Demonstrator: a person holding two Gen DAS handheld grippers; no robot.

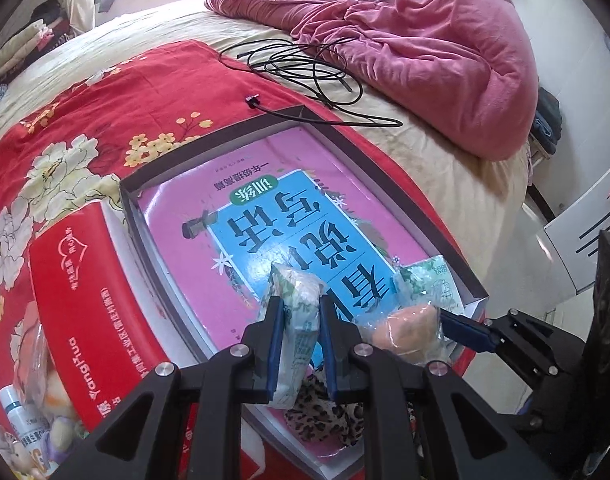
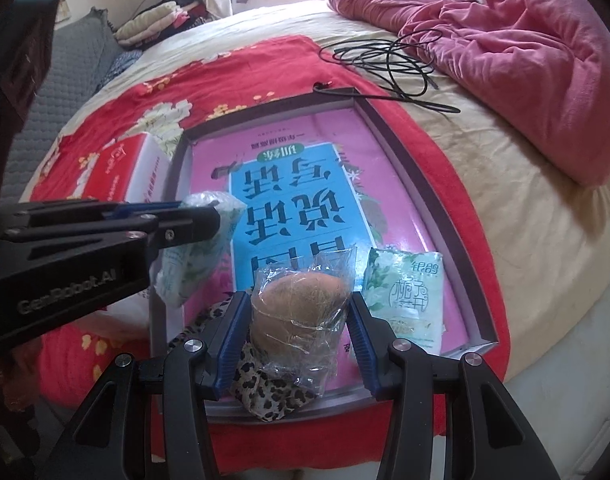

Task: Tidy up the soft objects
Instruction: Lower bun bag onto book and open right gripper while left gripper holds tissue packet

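Tissue pack (image 1: 299,336), pale green and white, sits low in the centre of the left wrist frame, clamped between the blue fingers (image 1: 275,344) of the left gripper (image 1: 301,312); its long axis runs along them, pointing up-frame over the open box (image 1: 389,160). Right of it the right gripper (image 1: 457,322) reaches in from the lower right with a clear bag holding an orange plush (image 1: 405,330). A second tissue pack (image 1: 429,284) lies in the box's right corner on the pink book (image 1: 273,208). A red carton (image 1: 81,300) stands just left of the box.

From the right wrist, the bagged plush stands upright at bottom centre, pressed between the right gripper's fingers (image 2: 233,344). The left gripper enters from the left, holding its pack over the box's left edge. Leopard-print cloth (image 2: 261,392) lies beneath the bag; a black cable (image 2: 389,64) coils on the bed (image 2: 505,184) beside a pink quilt (image 2: 525,52).
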